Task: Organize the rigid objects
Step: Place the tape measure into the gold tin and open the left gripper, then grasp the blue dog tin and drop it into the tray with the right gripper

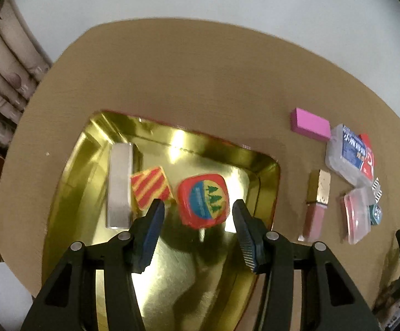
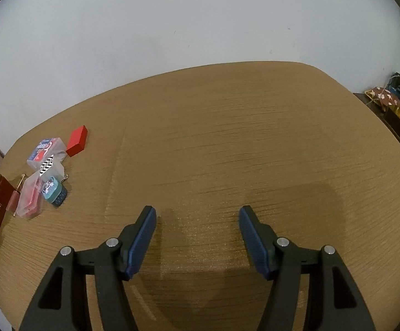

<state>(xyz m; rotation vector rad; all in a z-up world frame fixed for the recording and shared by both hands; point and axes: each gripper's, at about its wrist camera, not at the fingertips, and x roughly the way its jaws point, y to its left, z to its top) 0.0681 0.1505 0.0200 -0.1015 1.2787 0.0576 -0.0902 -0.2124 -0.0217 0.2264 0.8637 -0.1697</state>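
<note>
Tins and small boxes are the goods here. The left gripper (image 1: 198, 207) hangs over a gold tray (image 1: 266, 171), jaws wide apart and gripping nothing; just ahead of them, between the tips, lies a red tin (image 1: 203, 200) with rounded corners and a printed lid. Beside the left jaw sit a striped block (image 1: 151, 187) and, further left, a silver bar (image 1: 120, 184), also in the tray. Right of the jaws, out on the table (image 1: 200, 82), wait a pink block (image 1: 310, 124), a gold-capped tube (image 1: 316, 207) and clear cases (image 1: 347, 155).

The right gripper (image 2: 197, 220) hovers over bare wood grain, jaws equally wide and empty; the same cluster, with a red box (image 2: 76, 140) and a teal tin (image 2: 51, 190), lies well off to its left.

All look stiff and light. The glossy tin and clear plastic are likely slippery, so the ribbed jaw pads should close across flat opposite sides. The tube would probably roll; take it by its square cap.
</note>
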